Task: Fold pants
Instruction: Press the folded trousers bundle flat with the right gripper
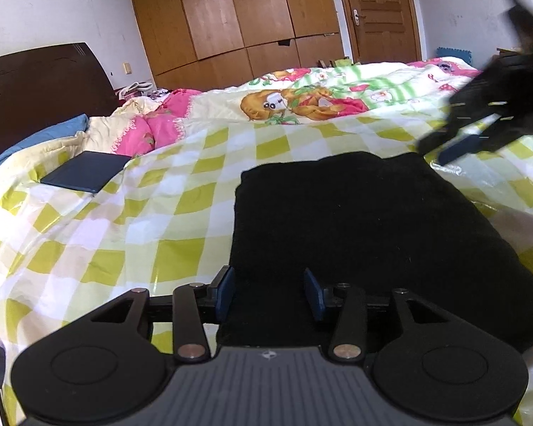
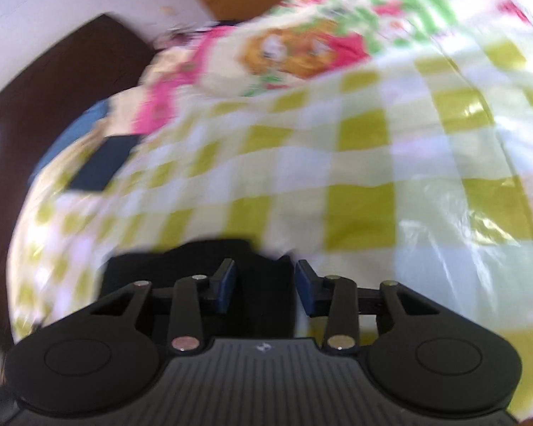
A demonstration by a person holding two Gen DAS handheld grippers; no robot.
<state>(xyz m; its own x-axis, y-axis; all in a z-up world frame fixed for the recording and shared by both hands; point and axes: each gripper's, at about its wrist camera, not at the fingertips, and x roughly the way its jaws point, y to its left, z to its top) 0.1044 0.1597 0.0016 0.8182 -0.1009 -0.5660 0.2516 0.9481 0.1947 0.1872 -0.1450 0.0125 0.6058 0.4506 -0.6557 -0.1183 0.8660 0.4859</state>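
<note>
Black gripper (image 1: 269,293), blue pads (image 1: 227,291), silver screws.

Home bedroom. Bed (image 1: 131,220) with green-checked cover fills room middle; dark wooden headboard (image 1: 42,81) at its left end, pillows (image 1: 138,124) just beside headboard. Behind bed, tall wooden wardrobe (image 1: 238,10), wooden door (image 1: 380,14) right of it.

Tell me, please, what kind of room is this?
Most likely a bedroom: a bed with a checked cover, a dark headboard, and a wooden wardrobe beside a door.
</note>
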